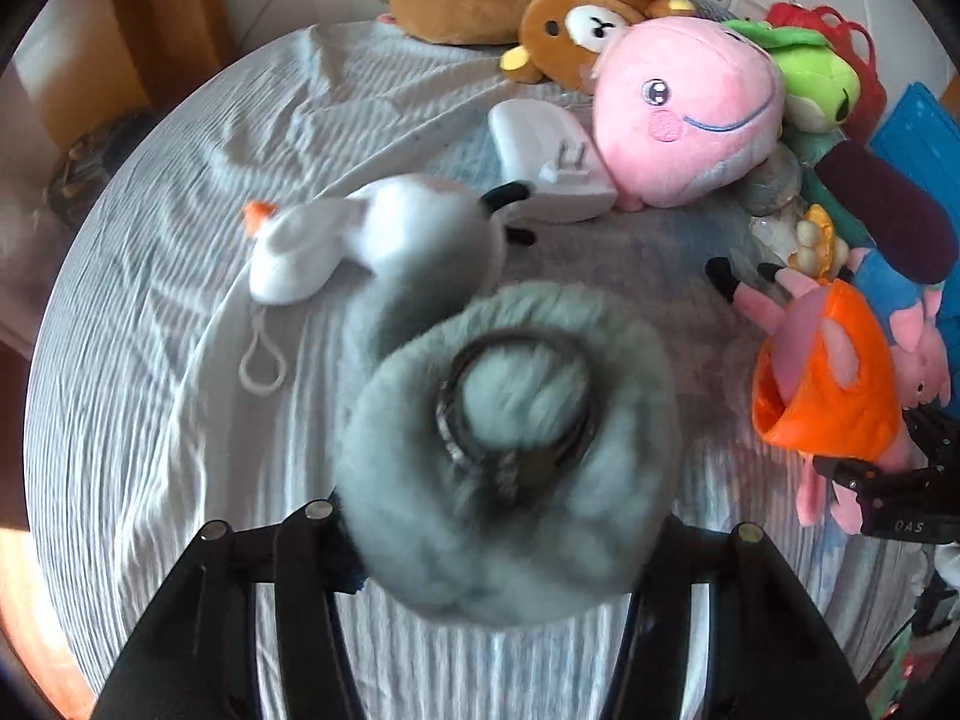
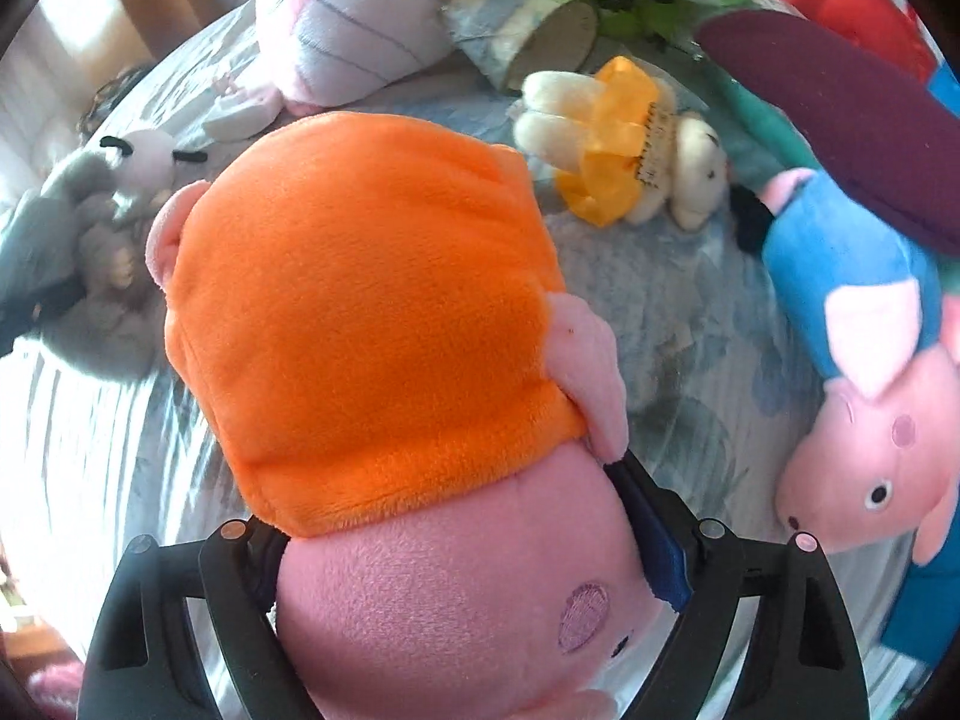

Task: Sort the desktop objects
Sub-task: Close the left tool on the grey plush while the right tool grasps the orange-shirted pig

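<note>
My left gripper [image 1: 498, 564] is shut on a fluffy grey-green plush [image 1: 510, 456] with a dark metal ring on it, held above the striped cloth. My right gripper [image 2: 468, 576] is shut on a pink pig plush in an orange dress [image 2: 372, 324], gripping its head; it also shows at the right of the left wrist view [image 1: 822, 372]. A white goose plush [image 1: 336, 240] lies on the cloth beyond the grey plush. A white power adapter [image 1: 552, 162] lies behind it.
A pile of toys lines the far and right side: a big pink plush [image 1: 684, 108], brown bears [image 1: 576, 30], a green frog [image 1: 810, 78], a pig in blue [image 2: 864, 300], a small doll with yellow ribbon [image 2: 618, 144], a tape roll [image 2: 522, 24], a maroon object [image 2: 840, 114].
</note>
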